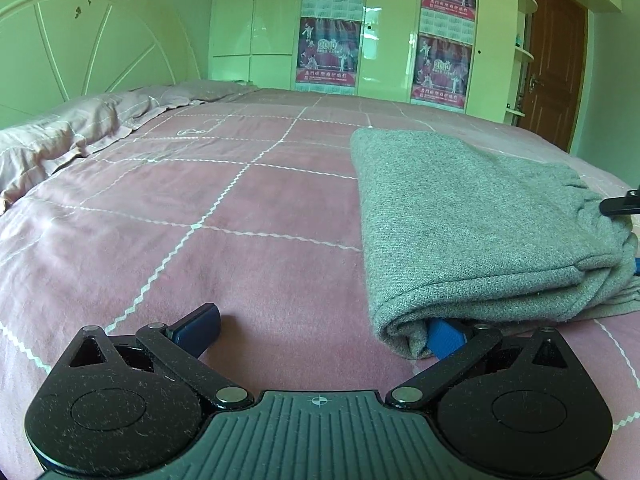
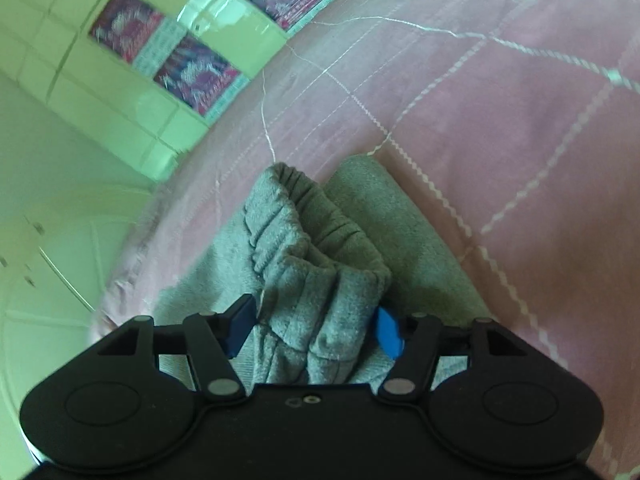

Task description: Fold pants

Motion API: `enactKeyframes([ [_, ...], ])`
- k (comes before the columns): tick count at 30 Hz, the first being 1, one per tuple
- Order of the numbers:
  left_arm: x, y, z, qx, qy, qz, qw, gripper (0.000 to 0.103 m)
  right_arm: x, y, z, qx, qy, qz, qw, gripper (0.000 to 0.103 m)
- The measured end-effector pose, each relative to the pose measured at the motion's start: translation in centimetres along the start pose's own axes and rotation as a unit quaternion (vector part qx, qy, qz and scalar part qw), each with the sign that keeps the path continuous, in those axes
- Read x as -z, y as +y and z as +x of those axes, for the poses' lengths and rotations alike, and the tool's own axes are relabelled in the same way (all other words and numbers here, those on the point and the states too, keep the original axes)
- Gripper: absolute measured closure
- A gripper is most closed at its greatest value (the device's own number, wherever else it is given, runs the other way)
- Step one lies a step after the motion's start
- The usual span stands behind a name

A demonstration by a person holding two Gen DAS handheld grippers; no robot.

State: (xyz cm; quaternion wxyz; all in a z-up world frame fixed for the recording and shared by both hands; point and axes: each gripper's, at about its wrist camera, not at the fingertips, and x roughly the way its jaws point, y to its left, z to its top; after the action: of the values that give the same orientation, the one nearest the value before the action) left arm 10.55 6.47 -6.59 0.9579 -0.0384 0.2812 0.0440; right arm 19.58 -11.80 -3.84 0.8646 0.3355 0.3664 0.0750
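Grey knit pants [image 1: 460,220] lie folded on the pink bed cover [image 1: 200,200], to the right in the left wrist view. My left gripper [image 1: 322,332] is open wide at the fold's near corner. Its right pad [image 1: 444,336] is tucked under that grey edge, while its left pad [image 1: 200,326] rests on bare cover. In the right wrist view my right gripper [image 2: 314,330] is shut on the bunched elastic waistband of the pants [image 2: 316,264], with both blue pads pressing the gathered fabric. A black part of the right gripper [image 1: 620,204] shows at the pants' far right end.
A crumpled pink quilt [image 1: 72,132] lies along the head of the bed by the pale headboard [image 1: 88,48]. Behind the bed stand glossy wardrobes with posters [image 1: 328,52] and a brown door [image 1: 556,60]. The pink cover stretches wide to the left of the pants.
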Motion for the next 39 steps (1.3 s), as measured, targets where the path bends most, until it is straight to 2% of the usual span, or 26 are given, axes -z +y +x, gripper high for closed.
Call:
enactKeyframes([
  [2, 0.0, 0.1, 0.1, 0.000, 0.000, -0.005, 1.0000, 0.000, -0.4, 2.0, -0.3, -0.008, 0.000, -0.051, 0.999, 0.081],
  [3, 0.1, 0.2, 0.1, 0.000, 0.001, -0.010, 1.0000, 0.000, -0.7, 3.2, -1.1, -0.032, -0.012, -0.077, 0.996, 0.081],
  [6, 0.2, 0.2, 0.1, -0.003, 0.000, -0.012, 0.9999, 0.000, -1.7, 6.0, -5.2, -0.136, -0.089, -0.111, 0.981, 0.082],
  [8, 0.2, 0.2, 0.1, -0.004, -0.002, -0.012, 0.9999, 0.000, -2.3, 5.8, -7.5, -0.178, -0.138, -0.102, 0.969, 0.082],
  [9, 0.2, 0.2, 0.1, -0.003, -0.003, -0.012, 0.9999, 0.000, -2.4, 4.7, -8.0, -0.178, -0.154, -0.083, 0.968, 0.082],
  [11, 0.3, 0.1, 0.1, -0.004, -0.005, -0.008, 0.9999, 0.000, -2.2, 0.3, -6.5, -0.123, -0.146, -0.024, 0.981, 0.082],
  [12, 0.3, 0.0, 0.1, -0.006, -0.004, -0.008, 0.9999, 0.000, -2.0, -2.6, -4.5, -0.083, -0.104, 0.030, 0.991, 0.082],
  [13, 0.4, 0.1, 0.1, -0.007, -0.004, -0.010, 0.9999, 0.000, -1.7, -5.3, -2.4, -0.033, -0.044, 0.082, 0.995, 0.081],
  [14, 0.4, 0.1, 0.1, -0.007, -0.004, -0.010, 0.9999, 0.000, -1.1, -6.8, -1.9, -0.036, -0.038, 0.101, 0.994, 0.081],
  [15, 0.3, 0.0, 0.1, -0.007, -0.005, -0.007, 0.9999, 0.000, -0.8, -7.1, -2.4, -0.058, -0.057, 0.090, 0.993, 0.080],
  [17, 0.4, 0.1, 0.1, -0.008, -0.006, -0.008, 0.9999, 0.000, -0.7, -6.1, -2.7, -0.054, -0.058, 0.056, 0.995, 0.079],
  [19, 0.4, 0.0, 0.1, -0.010, -0.008, -0.007, 0.9999, 0.000, -1.1, -6.3, -2.5, -0.057, -0.053, 0.065, 0.995, 0.078],
  [22, 0.4, 0.1, 0.0, -0.008, -0.010, -0.008, 0.9999, 0.000, -1.6, -7.0, -1.8, -0.066, -0.038, 0.073, 0.994, 0.069],
  [23, 0.4, 0.0, 0.0, -0.009, -0.011, -0.009, 0.9999, 0.000, -1.5, -6.8, -1.9, -0.069, -0.031, 0.075, 0.994, 0.062],
  [27, 0.1, -1.0, -0.5, -0.027, -0.020, 0.017, 0.9993, 0.000, -1.6, -5.6, -2.0, -0.055, -0.021, 0.033, 0.998, 0.058],
  [28, 0.0, -1.6, -0.7, -0.033, -0.022, 0.030, 0.9988, 0.000, -1.6, -5.1, -2.0, -0.050, -0.019, 0.024, 0.998, 0.058],
  [31, 0.0, -0.8, -0.2, -0.020, -0.009, 0.003, 0.9997, 0.000, -1.5, -4.6, -1.9, -0.039, -0.017, 0.007, 0.999, 0.065],
  [34, 0.2, -0.9, -0.1, -0.022, -0.009, 0.007, 0.9997, 0.000, -1.7, -3.4, -2.4, -0.031, -0.023, -0.010, 0.999, 0.071],
  [36, 0.3, -0.8, -0.1, -0.019, -0.008, 0.003, 0.9998, 0.000, -2.1, -2.2, -3.8, -0.062, -0.050, -0.006, 0.997, 0.079],
  [39, 0.3, -0.7, 0.0, -0.016, -0.008, 0.000, 0.9998, 0.000, -2.1, -2.4, -5.5, -0.110, -0.077, 0.023, 0.991, 0.079],
])
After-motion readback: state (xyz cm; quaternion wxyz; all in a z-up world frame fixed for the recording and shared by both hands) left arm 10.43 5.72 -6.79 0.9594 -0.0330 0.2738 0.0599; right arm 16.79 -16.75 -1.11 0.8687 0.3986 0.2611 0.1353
